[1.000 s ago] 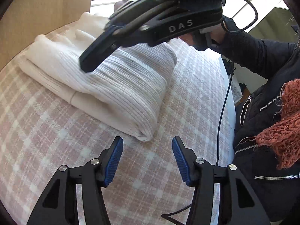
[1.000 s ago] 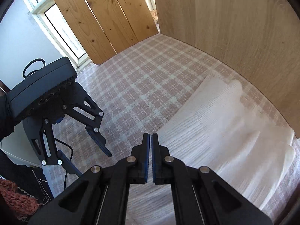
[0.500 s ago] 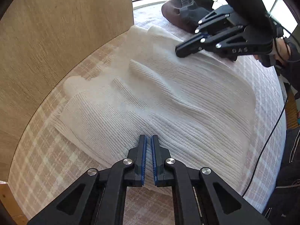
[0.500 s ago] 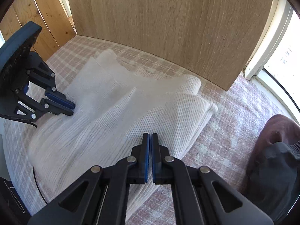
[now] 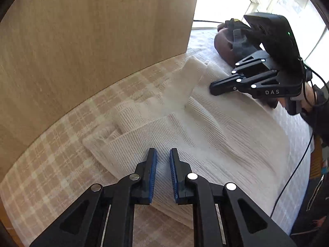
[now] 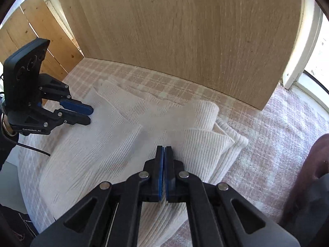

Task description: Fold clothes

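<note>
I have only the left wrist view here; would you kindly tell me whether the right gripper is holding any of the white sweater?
Observer: No. In its own view the right gripper is shut, pads together, no cloth between them, over the white sweater.
Operator: Thank you. How does the sweater's end near the dark clothes look?
Observer: Several layers are stacked there, a rolled fold on top.
Operator: What stands behind my left gripper?
Observer: Pine planks, beside the headboard.

Wooden panel (image 6: 185, 41); checked bedcover (image 5: 51, 175)
</note>
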`<act>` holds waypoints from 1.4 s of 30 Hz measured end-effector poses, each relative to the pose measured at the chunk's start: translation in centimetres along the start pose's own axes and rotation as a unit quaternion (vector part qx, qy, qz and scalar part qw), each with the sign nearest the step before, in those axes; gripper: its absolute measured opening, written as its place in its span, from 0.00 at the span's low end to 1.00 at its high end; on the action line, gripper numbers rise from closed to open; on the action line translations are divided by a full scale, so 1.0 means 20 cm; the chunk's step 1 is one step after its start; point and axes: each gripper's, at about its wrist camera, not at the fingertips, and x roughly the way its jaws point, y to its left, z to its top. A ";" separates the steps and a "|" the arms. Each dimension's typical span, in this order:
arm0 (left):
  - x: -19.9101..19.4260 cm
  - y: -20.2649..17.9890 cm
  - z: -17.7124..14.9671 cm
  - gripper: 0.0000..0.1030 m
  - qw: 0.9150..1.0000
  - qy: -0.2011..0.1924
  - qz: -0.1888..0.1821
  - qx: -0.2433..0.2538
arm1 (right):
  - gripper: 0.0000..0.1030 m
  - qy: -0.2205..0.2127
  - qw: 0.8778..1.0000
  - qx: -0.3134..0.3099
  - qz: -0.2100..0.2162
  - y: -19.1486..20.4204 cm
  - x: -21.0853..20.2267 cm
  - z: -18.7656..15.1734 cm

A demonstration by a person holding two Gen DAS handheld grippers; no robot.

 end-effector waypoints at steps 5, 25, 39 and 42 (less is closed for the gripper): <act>-0.15 0.12 -0.01 0.34 0.998 -0.018 0.016 -0.054 | 0.46 -0.026 0.997 0.077 -0.006 -0.16 -0.18 -0.05; -0.01 0.28 0.04 0.59 0.992 0.011 -0.002 -0.129 | 0.46 0.025 0.989 0.147 0.007 -0.24 0.03 0.03; 0.07 0.26 0.08 0.59 0.993 0.019 0.021 -0.117 | 0.65 0.044 0.987 0.119 -0.102 -0.19 0.06 0.04; 0.10 0.27 0.09 0.59 0.992 0.025 0.015 -0.121 | 0.67 0.050 0.987 0.133 -0.079 -0.24 0.08 0.04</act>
